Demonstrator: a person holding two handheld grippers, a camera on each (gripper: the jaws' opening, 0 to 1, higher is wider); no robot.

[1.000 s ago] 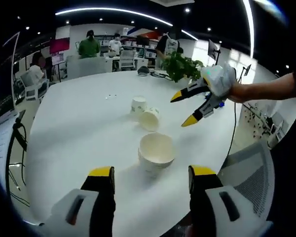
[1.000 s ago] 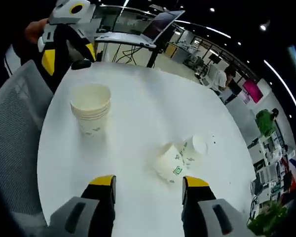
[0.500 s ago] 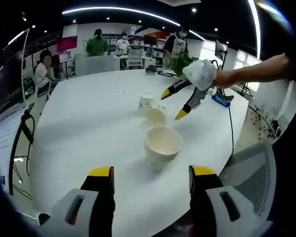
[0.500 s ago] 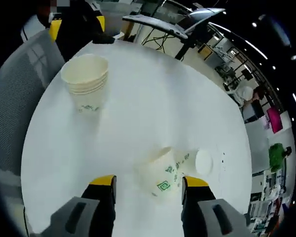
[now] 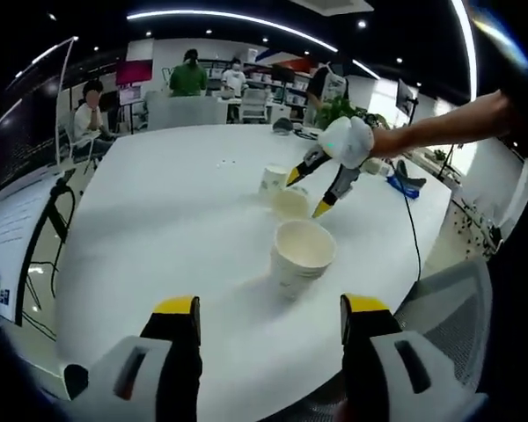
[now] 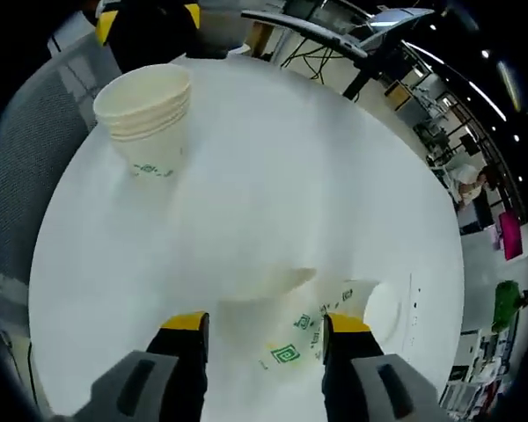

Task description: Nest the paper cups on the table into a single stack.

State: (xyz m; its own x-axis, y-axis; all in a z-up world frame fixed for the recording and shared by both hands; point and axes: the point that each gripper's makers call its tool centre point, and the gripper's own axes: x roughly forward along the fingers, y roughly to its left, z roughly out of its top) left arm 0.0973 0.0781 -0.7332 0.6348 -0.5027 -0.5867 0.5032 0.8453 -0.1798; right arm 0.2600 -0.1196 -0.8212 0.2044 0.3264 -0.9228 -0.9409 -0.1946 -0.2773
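Two loose paper cups and one upright stack [image 5: 304, 258] occupy the white table [image 5: 158, 220] in the left gripper view. The stack stands near the camera, between and beyond the released jaws of the left gripper [image 5: 268, 309], which grasps nothing. Farther off, the lying cup [image 5: 289, 201] shows its open mouth, with the far cup [image 5: 274, 178] just behind it to the left. The right gripper [image 5: 306, 191] reaches in from the right on an outstretched arm, its yellow tips spread to either side of the lying cup. People sit and stand at desks in the far background, beside a green plant [image 5: 336, 109]. In the right gripper view, the lying cup [image 6: 277, 309] sits on its side between the right gripper's [image 6: 263, 322] parted jaws, its rim toward the camera and its green print facing right; whether the jaws touch its wall cannot be told. The far cup [image 6: 370, 303] lies just right of it, touching or nearly so. The stack [image 6: 145, 105] stands far left, near the grey chair [image 6: 26, 167] and the left gripper [image 6: 145, 12]. Several risks follow in judgement. Closing hard on the thin wall may crush the cup, so it would no longer nest. A jaw sliding along the table may roll the cup away or knock the far cup. Lifting it sideways leaves a reorientation before it can drop into the stack, which could tip if struck off-centre.
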